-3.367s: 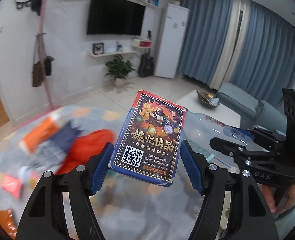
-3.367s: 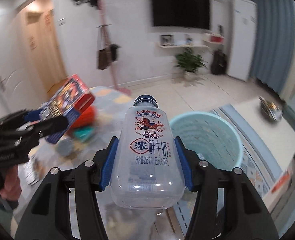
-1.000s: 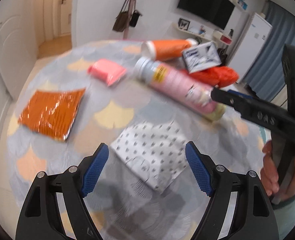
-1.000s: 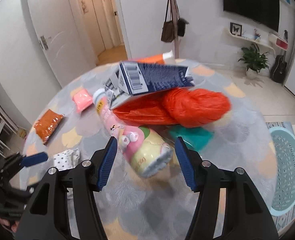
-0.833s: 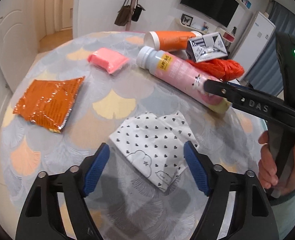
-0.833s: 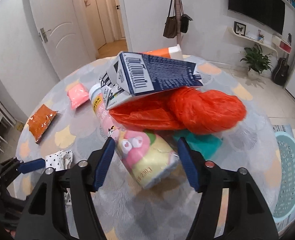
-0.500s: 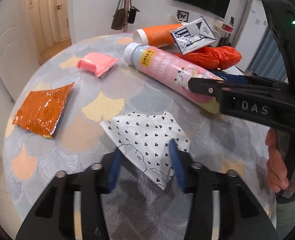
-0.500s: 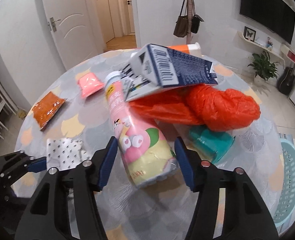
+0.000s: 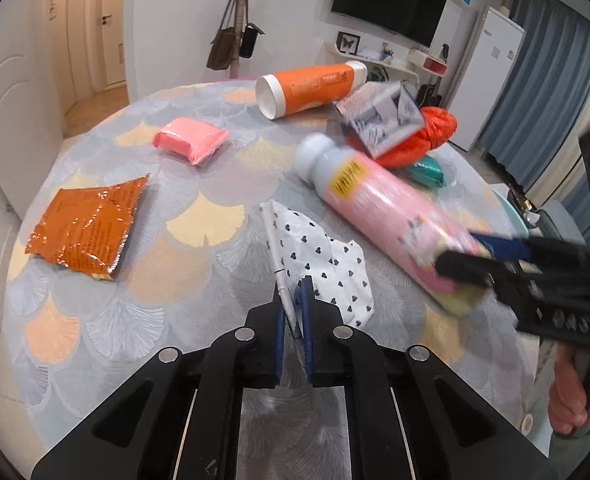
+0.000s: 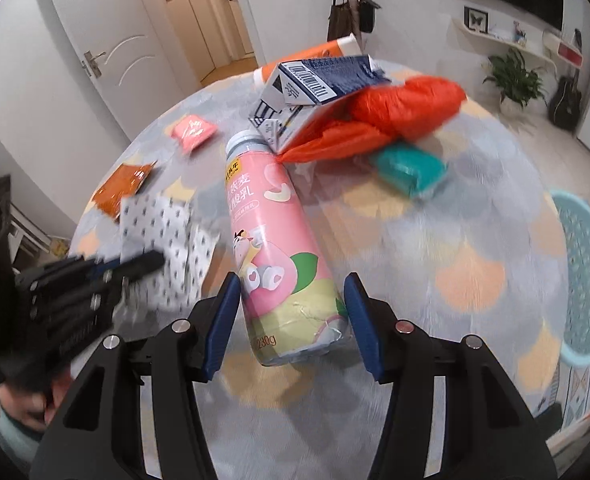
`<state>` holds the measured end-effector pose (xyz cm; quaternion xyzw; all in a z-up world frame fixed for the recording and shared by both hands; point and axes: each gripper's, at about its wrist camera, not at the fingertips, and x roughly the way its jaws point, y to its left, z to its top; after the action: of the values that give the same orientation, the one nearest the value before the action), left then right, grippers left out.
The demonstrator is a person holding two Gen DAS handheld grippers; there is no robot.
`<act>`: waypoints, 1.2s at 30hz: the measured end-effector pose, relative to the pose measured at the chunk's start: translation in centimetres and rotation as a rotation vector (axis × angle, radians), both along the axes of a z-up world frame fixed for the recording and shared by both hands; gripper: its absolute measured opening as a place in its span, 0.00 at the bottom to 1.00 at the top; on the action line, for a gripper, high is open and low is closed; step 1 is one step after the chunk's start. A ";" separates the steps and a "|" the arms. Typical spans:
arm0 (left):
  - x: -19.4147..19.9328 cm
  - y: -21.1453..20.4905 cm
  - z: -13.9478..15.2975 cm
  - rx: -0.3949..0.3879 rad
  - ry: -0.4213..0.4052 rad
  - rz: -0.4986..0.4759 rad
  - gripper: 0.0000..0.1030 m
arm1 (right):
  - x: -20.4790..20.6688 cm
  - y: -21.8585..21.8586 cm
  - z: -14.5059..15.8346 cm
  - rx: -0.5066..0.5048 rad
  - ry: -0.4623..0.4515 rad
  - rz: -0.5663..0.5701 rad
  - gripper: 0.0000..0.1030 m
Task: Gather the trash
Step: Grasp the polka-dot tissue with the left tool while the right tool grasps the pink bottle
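On the round patterned table lies a white heart-dotted wrapper (image 9: 319, 252). My left gripper (image 9: 295, 300) is shut on its near edge, which stands up pinched between the blue pads; from the right wrist this gripper (image 10: 151, 260) shows over the wrapper (image 10: 155, 220). A pink drink bottle (image 10: 271, 240) lies with its cap pointing away. My right gripper (image 10: 291, 292) is shut on the bottle's yellow base, one pad on each side. The left wrist view shows the right gripper (image 9: 487, 256) clamped on the bottle (image 9: 379, 196).
An orange tube (image 9: 307, 84), a pink packet (image 9: 191, 140), an orange foil packet (image 9: 83, 228), a blue-and-white carton (image 10: 323, 76), an orange plastic bag (image 10: 395, 108) and a teal packet (image 10: 411, 172) lie on the table. A pale blue basket (image 10: 587, 280) stands beyond the table's right edge.
The left jaws have closed on the dotted wrapper and pinched its edge upward. The right gripper has taken the pink bottle's base and swung the bottle across the table. The box and milk bottle held earlier are gone.
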<state>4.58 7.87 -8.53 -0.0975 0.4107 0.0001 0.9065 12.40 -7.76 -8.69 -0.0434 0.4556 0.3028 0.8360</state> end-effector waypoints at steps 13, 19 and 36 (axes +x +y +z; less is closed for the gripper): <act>-0.5 2.2 1.1 -0.003 -0.025 0.038 0.04 | 1.9 4.2 -1.1 -0.051 0.022 0.077 0.65; -0.6 4.0 2.1 -0.023 -0.044 0.062 0.03 | 1.8 4.6 -0.9 -0.027 0.040 0.093 0.47; 0.5 1.4 11.0 0.021 -0.240 -0.062 0.03 | -0.8 -2.2 7.3 0.173 -0.103 0.011 0.43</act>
<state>5.10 9.24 2.46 -0.0747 0.3019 -0.0356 0.9497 11.62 -10.00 -1.41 0.0111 0.3840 0.3428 0.8573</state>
